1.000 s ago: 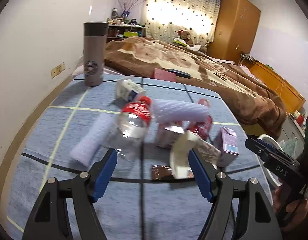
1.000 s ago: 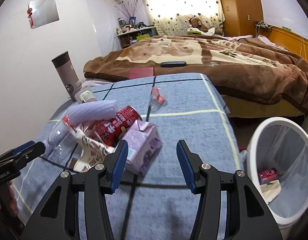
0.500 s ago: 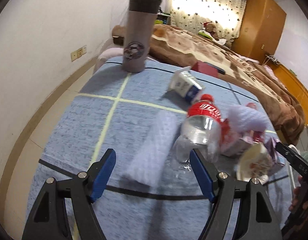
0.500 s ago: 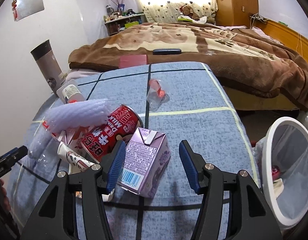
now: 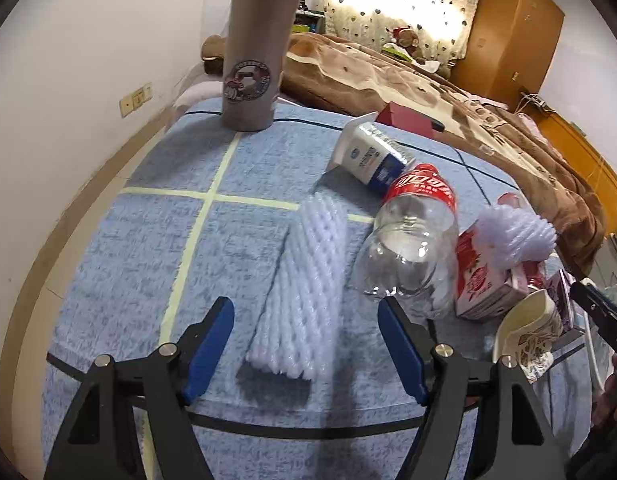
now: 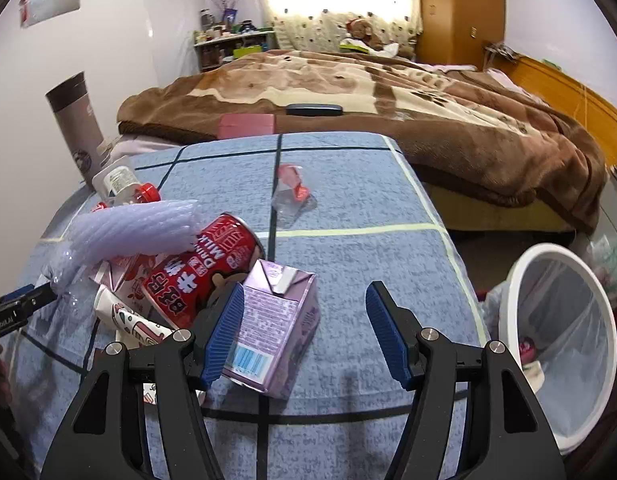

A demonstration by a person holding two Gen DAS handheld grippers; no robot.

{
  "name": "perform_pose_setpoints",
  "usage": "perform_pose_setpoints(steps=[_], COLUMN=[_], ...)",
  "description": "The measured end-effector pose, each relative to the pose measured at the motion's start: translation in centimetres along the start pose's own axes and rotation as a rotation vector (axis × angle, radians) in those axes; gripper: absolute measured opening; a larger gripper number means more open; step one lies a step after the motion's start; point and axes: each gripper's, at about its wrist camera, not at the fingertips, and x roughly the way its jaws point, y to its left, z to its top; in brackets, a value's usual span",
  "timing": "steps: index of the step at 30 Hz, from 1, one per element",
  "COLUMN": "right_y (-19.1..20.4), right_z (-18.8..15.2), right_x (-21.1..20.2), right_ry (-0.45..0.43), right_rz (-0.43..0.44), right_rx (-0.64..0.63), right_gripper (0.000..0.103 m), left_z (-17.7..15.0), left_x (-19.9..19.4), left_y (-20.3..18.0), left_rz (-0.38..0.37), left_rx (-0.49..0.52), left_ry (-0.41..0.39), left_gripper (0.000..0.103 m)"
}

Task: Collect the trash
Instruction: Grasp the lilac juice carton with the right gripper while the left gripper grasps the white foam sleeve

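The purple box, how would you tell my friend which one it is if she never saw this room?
Find the blue blanket with the crossing stripes in front of the brown bed. At the near end of the pile of trash on it lies a small purple drink carton, on its side beside the red milk can. It is the only purple box there, with a blue barcode at the end.

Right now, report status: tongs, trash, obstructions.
Left tongs open, empty, over white foam sleeve. Right tongs opening around purple carton, pads not pressing. Red can crowds carton's left side. Bin at right, clear.
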Motion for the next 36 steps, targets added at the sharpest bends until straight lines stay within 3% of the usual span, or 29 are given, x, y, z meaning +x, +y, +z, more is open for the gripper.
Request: perform_pose_setpoints(steps=[3,5,14,20,24,27,31,36], right_y=[-0.1,0.4,0.7,0.3,0.3,0.3,0.0,-0.3], right_z=[-0.1,-0.2,-0.4,-0.5,-0.5,-0.6,-0.8,-0.9], right_x=[0.3,0.7,1.0,1.2,1.3,1.5,1.5,1.4], right_ry=[0.017,0.022,0.011,0.019,0.012,0.014,0.012,0.006], right_rz=[0.127,0.096,0.033,0.046,0.045,0.041,0.04,0.06], right_rx=[0.032,0.016,-0.004,0.01,0.008,0.002,0.014,0.028], right_gripper=[0.065,0.065,0.064,0.049,0.047,0.04,0.039,0.039], left_z=[0.3,0.7,1.2,2.0,2.2,2.3,2.4,2.2], left_x=[-0.8,-0.8,2.2,2.8,3.3,3.3,3.4,2.6], left_y=[0.3,0.7,0.5,0.6,0.4,0.3,0.3,0.6], left_rz=[0.03,0.07,0.055,0.048,0.046,0.03,0.066,0.065], left_rx=[0.0,0.013,0.054,0.031,0.035,0.037,0.042,0.024], left_ry=[-0.04,-0.041,0.045,0.036,0.043,0.037,0.038,0.023], left_gripper=[0.075,0.075,0.075,0.072,0.062,0.05,0.033,0.029])
